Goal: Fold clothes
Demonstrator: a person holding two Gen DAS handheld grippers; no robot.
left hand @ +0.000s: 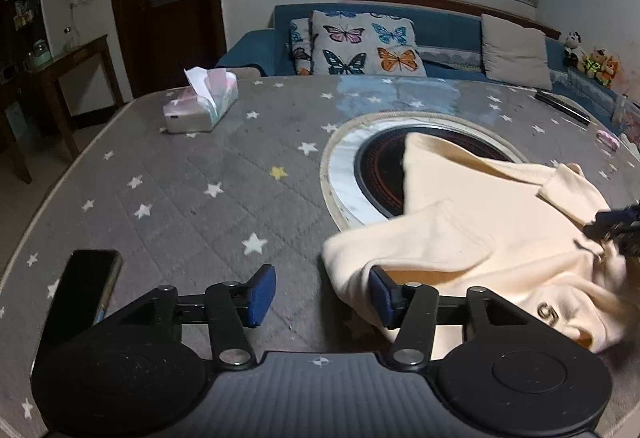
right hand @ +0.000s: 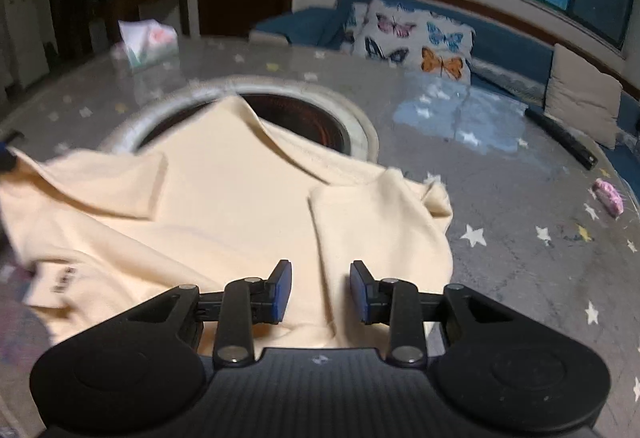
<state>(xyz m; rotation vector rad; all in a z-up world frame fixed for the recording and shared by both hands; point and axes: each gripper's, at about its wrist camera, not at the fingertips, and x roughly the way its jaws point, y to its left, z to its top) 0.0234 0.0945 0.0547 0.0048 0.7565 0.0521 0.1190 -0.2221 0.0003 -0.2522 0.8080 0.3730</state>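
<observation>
A cream garment point(left hand: 472, 234) lies rumpled on the grey star-patterned table point(left hand: 192, 174), partly over a round black hob point(left hand: 380, 166). My left gripper point(left hand: 322, 294) is open at the garment's near left corner, with its right pad touching the fabric edge. In the right wrist view the garment point(right hand: 224, 198) spreads across the middle. My right gripper point(right hand: 320, 290) is open just above the near edge of the cloth, over a folded flap point(right hand: 372, 222). The right gripper also shows at the right edge of the left wrist view point(left hand: 616, 228).
A black phone point(left hand: 86, 286) lies at the near left. A tissue box point(left hand: 200, 102) stands at the far left. A dark remote point(right hand: 564, 138) and a pink item point(right hand: 608, 196) lie at the right. A blue sofa with butterfly cushions point(left hand: 360, 42) is behind the table.
</observation>
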